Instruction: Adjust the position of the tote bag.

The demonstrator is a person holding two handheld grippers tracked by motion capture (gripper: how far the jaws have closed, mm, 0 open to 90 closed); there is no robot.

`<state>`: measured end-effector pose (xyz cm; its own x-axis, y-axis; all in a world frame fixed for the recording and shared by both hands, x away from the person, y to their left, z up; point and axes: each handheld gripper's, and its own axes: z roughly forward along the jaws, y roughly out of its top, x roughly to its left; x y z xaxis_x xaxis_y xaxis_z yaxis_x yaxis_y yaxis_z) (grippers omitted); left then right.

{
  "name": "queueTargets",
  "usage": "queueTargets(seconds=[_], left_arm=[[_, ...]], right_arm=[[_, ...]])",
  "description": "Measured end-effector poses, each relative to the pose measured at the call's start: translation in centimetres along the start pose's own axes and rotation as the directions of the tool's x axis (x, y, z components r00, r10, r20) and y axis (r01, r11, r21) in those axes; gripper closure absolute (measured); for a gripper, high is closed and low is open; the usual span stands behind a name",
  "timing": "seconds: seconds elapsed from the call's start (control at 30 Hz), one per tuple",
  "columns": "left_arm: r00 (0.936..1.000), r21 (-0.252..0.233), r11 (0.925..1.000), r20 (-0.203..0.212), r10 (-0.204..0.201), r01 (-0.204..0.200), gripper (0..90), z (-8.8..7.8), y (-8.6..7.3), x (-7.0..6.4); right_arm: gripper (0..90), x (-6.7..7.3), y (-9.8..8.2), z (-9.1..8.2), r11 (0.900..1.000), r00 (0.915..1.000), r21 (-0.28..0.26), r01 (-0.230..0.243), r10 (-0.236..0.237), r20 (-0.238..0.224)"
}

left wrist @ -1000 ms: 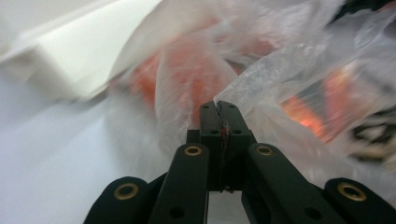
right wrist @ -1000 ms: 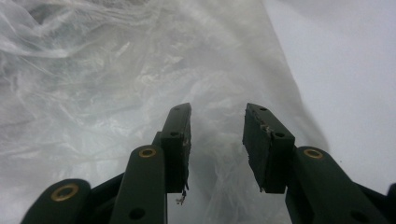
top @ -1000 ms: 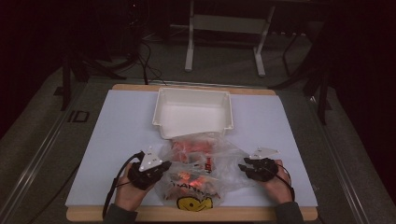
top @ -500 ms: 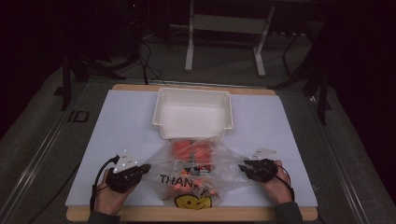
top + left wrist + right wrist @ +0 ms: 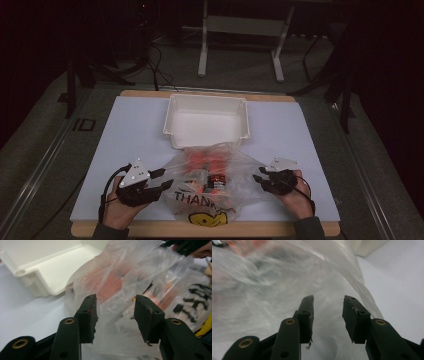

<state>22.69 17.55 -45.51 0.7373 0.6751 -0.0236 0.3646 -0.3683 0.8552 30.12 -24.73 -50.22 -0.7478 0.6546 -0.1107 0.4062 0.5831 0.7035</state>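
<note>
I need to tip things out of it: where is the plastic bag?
High view: plastic bag lies near the table's front edge, just before the white tray.

High view: dim overall, bkgd nearly black; the desk (image 5: pixel 125 150) is the brightest patch, lit from above, w/ soft faint shadows. Image grainy, low contrast. Left gripper view: brighter, jaws sharp, plastic bag (image 5: pixel 130 285) smeared by motion blur, white tray (image 5: pixel 50 267) slightly soft. Right gripper view: jaws crisp, bag film behind them heavily blurred, pale glare streaks across it; the top left corner is the most out of focus.
</note>
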Motion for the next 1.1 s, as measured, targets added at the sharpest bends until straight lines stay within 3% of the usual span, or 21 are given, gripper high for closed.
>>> queueTargets(seconds=[0.27, 0.43, 0.53, 0.7, 0.77, 0.87, 1.0, 1.1], left_arm=[[0.9978, -0.020, 0.9977, 0.016, 0.065, -0.065, 50.5, -0.2, 2.3, -0.6], [0.9951, 0.012, 0.9957, -0.035, 0.092, -0.092, 52.0, 0.5, 4.4, -0.8], [0.9937, 0.019, 0.9942, -0.036, 0.106, -0.105, 52.5, 1.5, 5.4, -0.8], [0.9915, 0.090, 0.9890, -0.044, 0.122, -0.118, 52.4, 3.8, 6.0, -0.7], [0.9893, 0.142, 0.9816, -0.053, 0.136, -0.128, 51.2, 5.2, 5.9, -0.6], [0.9839, 0.242, 0.9639, -0.111, 0.140, -0.110, 51.2, 7.2, 5.6, -0.1], [0.9869, 0.281, 0.9571, -0.119, 0.109, -0.071, 63.9, 8.6, 5.1, 0.7], [0.9887, 0.278, 0.9598, -0.130, 0.076, -0.037, 81.4, 8.9, 4.7, 1.5]], right_arm=[[56.7, 1.4, 1.5, -0.3, 0.999, 0.9989, -0.031, 0.024, -0.026, -0.039], [54.7, 2.3, 2.7, 0.0, 0.998, 0.9965, -0.055, 0.035, -0.039, -0.073], [54.1, 2.8, 3.3, 0.3, 0.997, 0.9951, -0.066, 0.039, -0.045, -0.088], [52.2, 3.4, 4.1, 0.9, 0.997, 0.9931, -0.077, 0.029, -0.037, -0.111], [50.3, 3.7, 4.5, 1.3, 0.997, 0.9922, -0.081, 0.017, -0.027, -0.121], [47.2, 4.0, 5.0, 2.0, 0.996, 0.9912, -0.087, 0.001, -0.012, -0.132], [44.5, 4.5, 5.6, 3.0, 0.997, 0.9880, -0.078, 0.000, -0.013, -0.154], [47.6, 4.8, 5.7, 3.7, 0.998, 0.9881, -0.054, 0.012, -0.020, -0.153]])
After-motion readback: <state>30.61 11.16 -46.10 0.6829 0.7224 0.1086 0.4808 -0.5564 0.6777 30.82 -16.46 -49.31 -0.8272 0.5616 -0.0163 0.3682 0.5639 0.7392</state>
